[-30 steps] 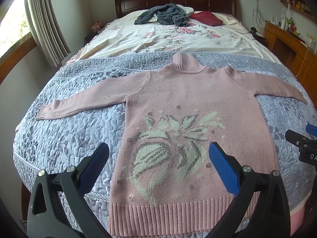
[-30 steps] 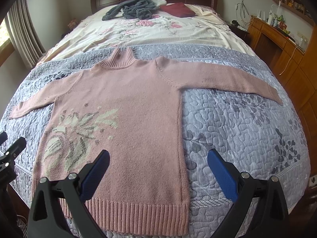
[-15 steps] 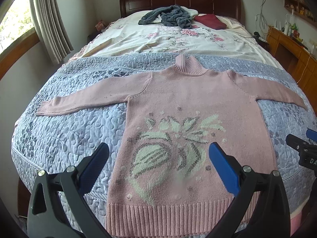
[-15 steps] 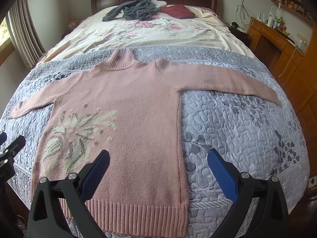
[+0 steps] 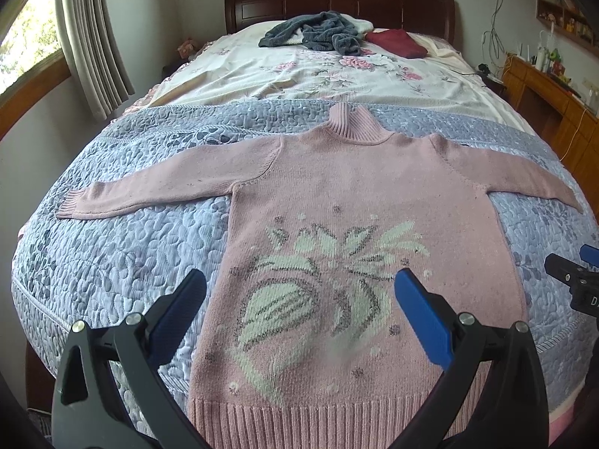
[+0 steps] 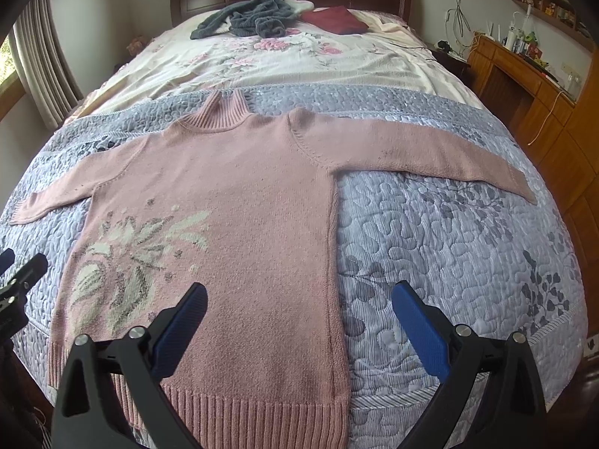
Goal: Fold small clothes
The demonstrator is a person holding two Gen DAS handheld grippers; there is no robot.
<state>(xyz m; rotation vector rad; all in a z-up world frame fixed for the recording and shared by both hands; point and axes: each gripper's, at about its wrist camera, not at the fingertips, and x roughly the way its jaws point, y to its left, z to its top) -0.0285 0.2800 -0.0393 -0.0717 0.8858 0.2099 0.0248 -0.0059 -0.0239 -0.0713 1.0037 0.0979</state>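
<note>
Pink sweater (image 5: 359,194): knitted, high ribbed collar, pale leaf-and-flower motif on the lower front. Lies flat, face up, both sleeves spread sideways, ribbed hem towards the cameras, collar towards the headboard. Rests on the grey-blue quilt at the foot end of the bed.

Left gripper (image 5: 299,299): above the hem, blue pads wide apart, holding nothing. Its tip shows at the left edge of the right wrist view.

Right gripper (image 6: 299,308): over the sweater's right side seam, jaws spread wide, empty.

Grey-blue quilt (image 6: 449,247): pebble-stitched, leaf pattern, covers the near half of the bed.

Floral sheet (image 5: 322,75): cream with pink roses, covers the far half, lightly creased.

Dark grey garment (image 5: 318,33): crumpled, near the pillows.

Maroon folded cloth (image 5: 397,43): just beside the grey garment, on its right.

Headboard (image 5: 337,0): dark wood, panelled.

Curtain (image 5: 90,45): beige, pleated, beside a wood-framed window on the left.

Wooden cabinet (image 6: 524,86): right wall, small bottles and items on top; cables hang on the wall nearby.
</note>
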